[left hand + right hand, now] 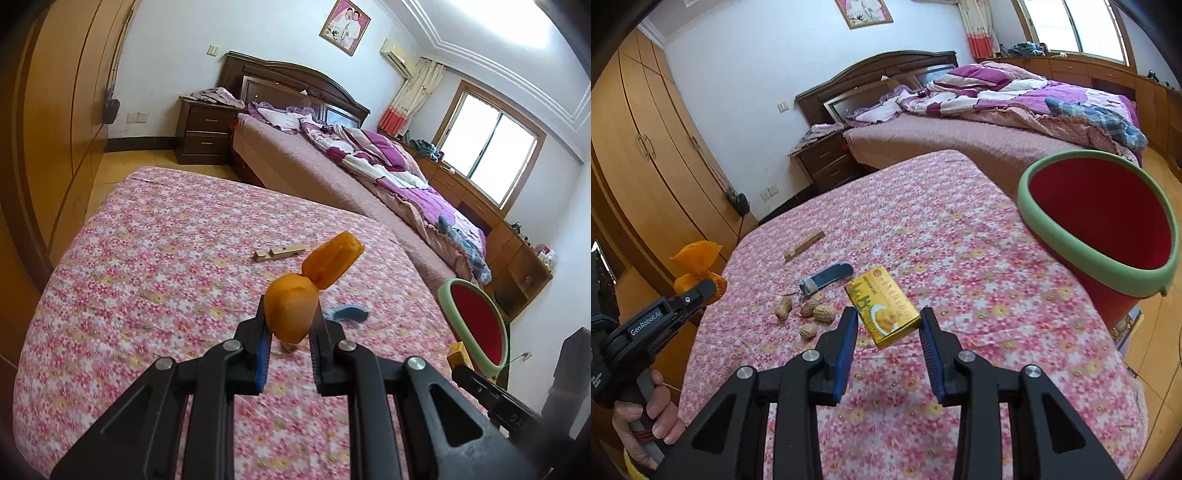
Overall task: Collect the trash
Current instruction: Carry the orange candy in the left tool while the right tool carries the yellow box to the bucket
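My left gripper (pixel 290 325) is shut on an orange candy wrapper (pixel 295 306) and holds it above the flowered table (pixel 147 240); it also shows at the left of the right wrist view (pixel 701 291). My right gripper (pixel 888 321) is shut on a yellow box (pixel 882 306) and holds it above the table, left of the red bin with a green rim (pixel 1045 236). On the table lie several peanuts (pixel 807 312), a blue-grey piece (pixel 827 277) and a wooden stick (pixel 804 245).
The bin (pixel 476 317) stands off the table's right edge. A bed (pixel 332 177) with purple bedding lies beyond the table. A wooden wardrobe (pixel 62 122) runs along the left. A nightstand (pixel 205 133) stands by the bed.
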A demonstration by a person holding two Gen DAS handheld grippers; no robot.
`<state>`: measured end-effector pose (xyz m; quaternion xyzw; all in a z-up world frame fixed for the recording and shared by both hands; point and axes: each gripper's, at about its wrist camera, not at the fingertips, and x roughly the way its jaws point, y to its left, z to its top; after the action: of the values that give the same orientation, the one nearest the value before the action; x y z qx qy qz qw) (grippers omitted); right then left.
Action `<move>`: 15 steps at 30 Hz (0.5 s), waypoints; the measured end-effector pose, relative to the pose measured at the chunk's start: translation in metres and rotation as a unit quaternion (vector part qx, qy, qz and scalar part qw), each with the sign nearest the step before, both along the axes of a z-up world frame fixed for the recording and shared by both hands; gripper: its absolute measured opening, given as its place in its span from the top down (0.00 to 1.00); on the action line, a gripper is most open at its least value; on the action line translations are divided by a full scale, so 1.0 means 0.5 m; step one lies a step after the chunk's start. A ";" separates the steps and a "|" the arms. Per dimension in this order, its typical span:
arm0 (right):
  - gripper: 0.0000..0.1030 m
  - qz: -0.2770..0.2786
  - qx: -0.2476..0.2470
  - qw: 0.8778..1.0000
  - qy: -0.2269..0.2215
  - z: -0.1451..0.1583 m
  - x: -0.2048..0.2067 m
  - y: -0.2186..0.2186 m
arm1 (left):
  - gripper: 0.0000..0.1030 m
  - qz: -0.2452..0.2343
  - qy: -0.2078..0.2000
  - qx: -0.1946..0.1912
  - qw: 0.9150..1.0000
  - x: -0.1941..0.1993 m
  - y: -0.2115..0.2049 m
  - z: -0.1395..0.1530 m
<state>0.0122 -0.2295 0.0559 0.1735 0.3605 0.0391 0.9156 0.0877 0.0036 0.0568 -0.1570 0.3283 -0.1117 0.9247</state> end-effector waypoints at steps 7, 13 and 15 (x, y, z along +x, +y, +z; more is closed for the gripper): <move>0.64 -0.014 0.008 1.000 -0.021 0.026 -0.032 -0.035 | 0.83 -0.016 -0.013 0.000 1.000 -0.022 -0.030 0.028; 0.64 -0.023 0.010 0.999 -0.035 0.044 -0.043 -0.062 | 0.83 -0.044 -0.014 -0.006 0.999 -0.018 -0.075 0.043; 0.64 -0.031 0.011 0.999 -0.040 0.051 -0.047 -0.077 | 0.83 -0.058 -0.015 -0.003 0.998 -0.016 -0.096 0.046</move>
<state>-0.0112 -0.2680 0.0815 0.1928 0.3177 0.0210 0.9282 0.0799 -0.0444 0.0798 -0.1384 0.3224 -0.1688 0.9211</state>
